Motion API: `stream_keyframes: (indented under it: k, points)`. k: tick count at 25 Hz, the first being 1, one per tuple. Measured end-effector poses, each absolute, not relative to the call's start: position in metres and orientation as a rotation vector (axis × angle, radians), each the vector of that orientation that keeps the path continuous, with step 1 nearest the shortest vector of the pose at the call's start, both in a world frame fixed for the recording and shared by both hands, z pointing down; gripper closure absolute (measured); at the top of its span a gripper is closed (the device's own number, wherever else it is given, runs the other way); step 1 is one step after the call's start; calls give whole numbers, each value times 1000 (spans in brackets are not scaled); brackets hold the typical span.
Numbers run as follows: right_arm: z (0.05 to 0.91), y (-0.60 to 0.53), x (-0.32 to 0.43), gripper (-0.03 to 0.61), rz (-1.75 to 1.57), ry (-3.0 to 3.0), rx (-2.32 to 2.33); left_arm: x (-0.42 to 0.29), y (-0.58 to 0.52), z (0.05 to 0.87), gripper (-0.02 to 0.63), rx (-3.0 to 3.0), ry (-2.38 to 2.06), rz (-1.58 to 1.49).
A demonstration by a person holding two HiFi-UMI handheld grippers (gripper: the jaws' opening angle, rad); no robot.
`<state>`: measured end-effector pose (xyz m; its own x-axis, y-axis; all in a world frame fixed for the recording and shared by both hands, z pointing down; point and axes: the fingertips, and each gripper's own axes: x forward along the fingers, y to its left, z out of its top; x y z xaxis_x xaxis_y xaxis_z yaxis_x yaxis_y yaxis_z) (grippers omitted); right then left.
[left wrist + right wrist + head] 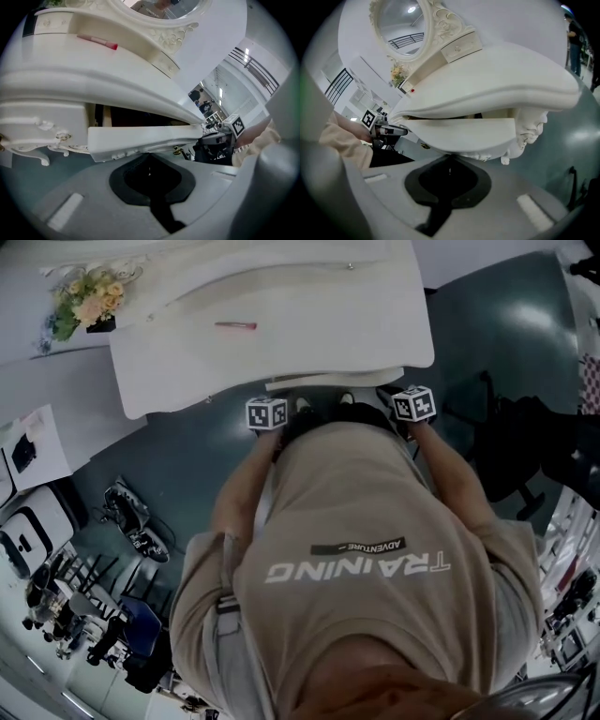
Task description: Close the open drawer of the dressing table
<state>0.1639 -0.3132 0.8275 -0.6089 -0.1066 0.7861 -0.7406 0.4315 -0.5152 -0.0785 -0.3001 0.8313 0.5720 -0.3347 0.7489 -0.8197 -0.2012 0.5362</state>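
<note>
The left gripper (149,158) and right gripper (450,161), fingers closed and empty, set their tips against the drawer (145,137) front, which juts partly open under the counter (319,329), likely to push it evenly shut.

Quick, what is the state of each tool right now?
Left tool: closed, empty, tip at the drawer front.
Right tool: closed, empty, tip at the drawer front.
</note>
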Motion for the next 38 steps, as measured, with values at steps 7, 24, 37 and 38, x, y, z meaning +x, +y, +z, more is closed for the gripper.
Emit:
stream_keyframes:
  k: [7, 24, 37, 38]
  points:
    - [824, -339, 159, 574, 1207, -1974, 774, -87, -325, 830, 612, 1797, -1002, 582]
    - [808, -352, 162, 574, 1178, -1997, 800, -74, -337, 803, 612, 1791, -1059, 434]
    - [656, -311, 102, 574, 922, -2426, 573, -43, -323, 642, 612, 2262, -1058, 384]
    - [638, -322, 93, 574, 846, -2465, 569, -42, -331, 623, 612, 2309, -1063, 368]
